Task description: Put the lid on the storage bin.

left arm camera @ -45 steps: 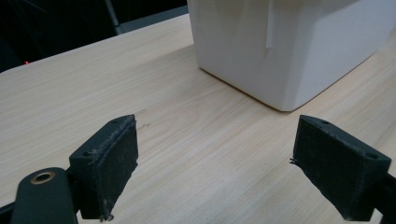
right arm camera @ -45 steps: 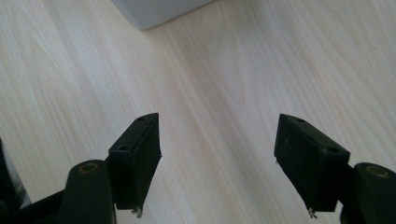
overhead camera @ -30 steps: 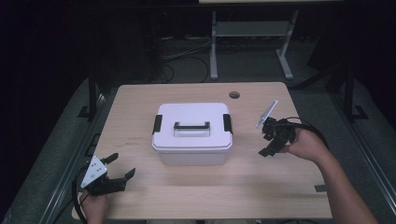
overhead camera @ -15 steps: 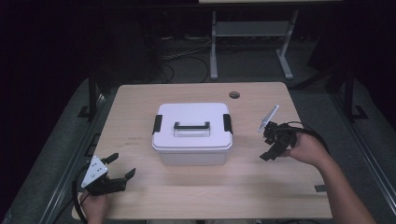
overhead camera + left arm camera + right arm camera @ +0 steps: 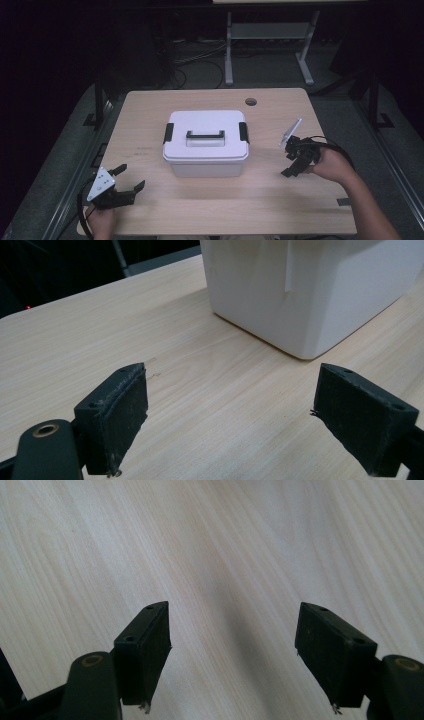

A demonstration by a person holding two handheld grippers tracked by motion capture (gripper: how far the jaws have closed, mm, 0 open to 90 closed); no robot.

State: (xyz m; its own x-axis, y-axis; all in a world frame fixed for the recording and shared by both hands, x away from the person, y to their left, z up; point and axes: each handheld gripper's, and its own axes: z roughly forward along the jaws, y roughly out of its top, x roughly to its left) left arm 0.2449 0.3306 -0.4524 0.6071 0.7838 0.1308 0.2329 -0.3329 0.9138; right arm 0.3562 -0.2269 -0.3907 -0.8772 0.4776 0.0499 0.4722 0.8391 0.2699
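White box (image 5: pixel 206 142) (lid on) sits between left gripper (image 5: pixel 129 179) and right gripper (image 5: pixel 291 159), jaws released

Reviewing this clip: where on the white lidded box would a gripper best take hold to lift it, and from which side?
Probably the black handle in the middle of the white box's lid, approached from straight above. It is a narrow raised bar lying flat across the lid, likely slim enough for the jaws, while the box body looks too broad for either open gripper. The black latches at the two ends appear to hold the lid on.
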